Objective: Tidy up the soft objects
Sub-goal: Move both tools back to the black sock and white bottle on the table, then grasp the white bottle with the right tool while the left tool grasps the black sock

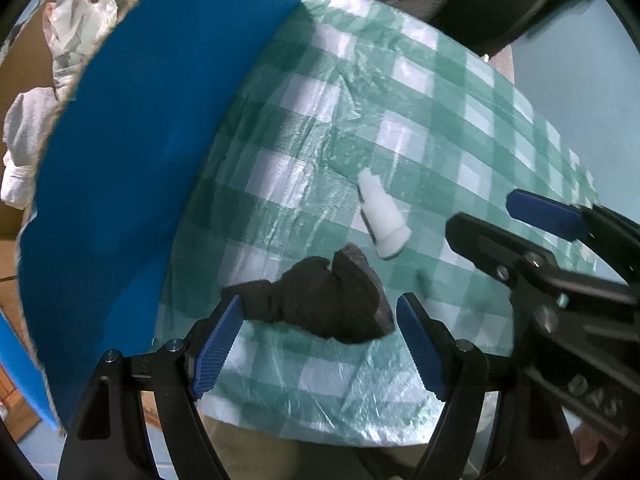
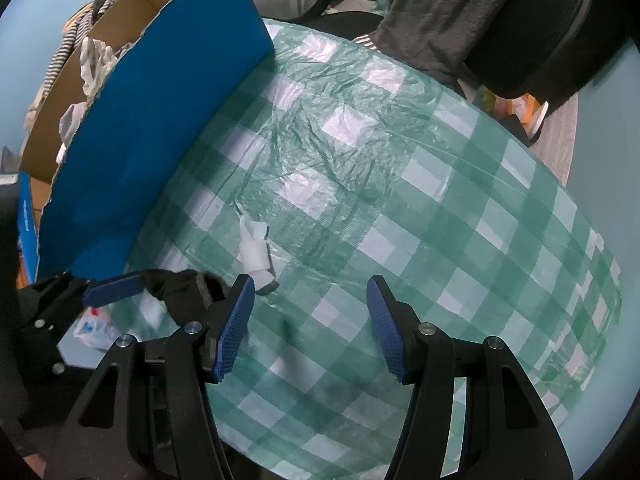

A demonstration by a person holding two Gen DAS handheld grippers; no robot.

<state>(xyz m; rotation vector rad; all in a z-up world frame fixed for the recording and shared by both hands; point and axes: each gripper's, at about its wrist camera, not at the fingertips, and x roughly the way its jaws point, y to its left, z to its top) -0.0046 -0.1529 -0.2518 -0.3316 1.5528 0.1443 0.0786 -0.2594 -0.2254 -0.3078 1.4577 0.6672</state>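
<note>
A dark grey sock (image 1: 324, 300) lies bunched on the green checked tablecloth (image 1: 440, 120) near the table's front edge. My left gripper (image 1: 320, 344) is open, its blue pads on either side of the sock. A small white sock (image 1: 382, 216) lies just beyond it. In the right wrist view the dark sock (image 2: 180, 292) and the white sock (image 2: 254, 248) sit to the left. My right gripper (image 2: 310, 328) is open and empty over bare cloth (image 2: 460, 220).
A blue cardboard box (image 1: 140, 140) stands at the table's left, holding white and grey socks (image 1: 76, 28); it also shows in the right wrist view (image 2: 160, 128). A chair with dark clothing (image 2: 480, 12) stands beyond the far edge. The table's edge curves close in front.
</note>
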